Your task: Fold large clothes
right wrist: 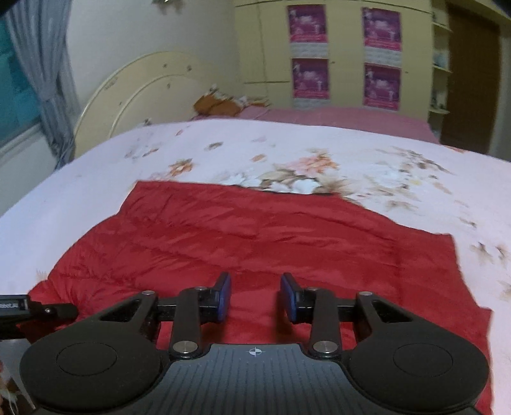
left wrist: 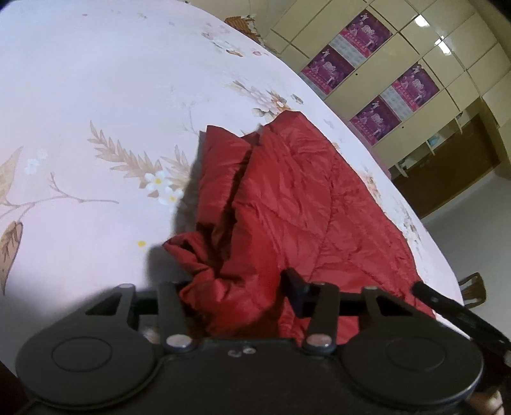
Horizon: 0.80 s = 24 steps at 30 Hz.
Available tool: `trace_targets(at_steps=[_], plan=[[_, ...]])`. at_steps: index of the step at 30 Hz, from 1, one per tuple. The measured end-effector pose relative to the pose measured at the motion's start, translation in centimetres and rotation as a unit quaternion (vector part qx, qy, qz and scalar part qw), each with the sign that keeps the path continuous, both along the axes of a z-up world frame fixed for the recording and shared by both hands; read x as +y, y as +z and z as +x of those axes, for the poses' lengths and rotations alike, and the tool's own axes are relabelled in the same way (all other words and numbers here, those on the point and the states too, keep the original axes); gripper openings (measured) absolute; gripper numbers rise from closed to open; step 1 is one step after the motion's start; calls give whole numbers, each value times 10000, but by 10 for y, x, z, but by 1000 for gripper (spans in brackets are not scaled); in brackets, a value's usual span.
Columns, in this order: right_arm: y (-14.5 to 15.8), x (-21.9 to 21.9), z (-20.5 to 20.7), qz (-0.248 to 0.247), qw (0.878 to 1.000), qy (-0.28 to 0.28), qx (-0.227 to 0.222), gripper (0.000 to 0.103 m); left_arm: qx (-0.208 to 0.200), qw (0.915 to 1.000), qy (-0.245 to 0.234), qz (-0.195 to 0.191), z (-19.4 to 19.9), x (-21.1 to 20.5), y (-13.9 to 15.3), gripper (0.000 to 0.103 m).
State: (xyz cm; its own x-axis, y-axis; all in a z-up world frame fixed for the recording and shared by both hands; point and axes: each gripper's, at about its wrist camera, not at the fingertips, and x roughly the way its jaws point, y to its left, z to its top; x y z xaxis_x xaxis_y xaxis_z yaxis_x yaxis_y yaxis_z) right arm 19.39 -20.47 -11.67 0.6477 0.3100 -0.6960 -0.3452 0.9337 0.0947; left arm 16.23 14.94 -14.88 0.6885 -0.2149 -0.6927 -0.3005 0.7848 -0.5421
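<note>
red jacket [right wrist: 255, 230] bunched in left tool [left wrist: 236, 297]; right tool [right wrist: 255, 298] gapes, empty.

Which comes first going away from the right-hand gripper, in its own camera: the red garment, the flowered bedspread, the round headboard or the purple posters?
From the right gripper:
1. Red garment, right under the fingers.
2. Flowered bedspread, beyond it.
3. Round headboard, far left.
4. Purple posters, on the back cupboards.

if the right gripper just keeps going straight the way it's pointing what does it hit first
Most likely the red quilted garment spread on the floral bedspread. The right gripper points down at it with nothing between its parted pads; how far above the fabric it is cannot be told.
</note>
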Motion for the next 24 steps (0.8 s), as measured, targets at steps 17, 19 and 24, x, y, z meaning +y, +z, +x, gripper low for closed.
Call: trace_targets(at_steps=[17, 19, 24], plan=[[-53, 27, 10, -716, 9969, 180, 257, 25, 204, 9990, 344, -182, -25, 16, 1, 70], [-51, 30, 10, -750, 9967, 159, 254, 25, 89, 9990, 295, -320, -19, 14, -3, 69], [-40, 27, 12, -614, 9974, 26, 364, 25, -117, 9963, 394, -752, -4, 5, -18, 34]])
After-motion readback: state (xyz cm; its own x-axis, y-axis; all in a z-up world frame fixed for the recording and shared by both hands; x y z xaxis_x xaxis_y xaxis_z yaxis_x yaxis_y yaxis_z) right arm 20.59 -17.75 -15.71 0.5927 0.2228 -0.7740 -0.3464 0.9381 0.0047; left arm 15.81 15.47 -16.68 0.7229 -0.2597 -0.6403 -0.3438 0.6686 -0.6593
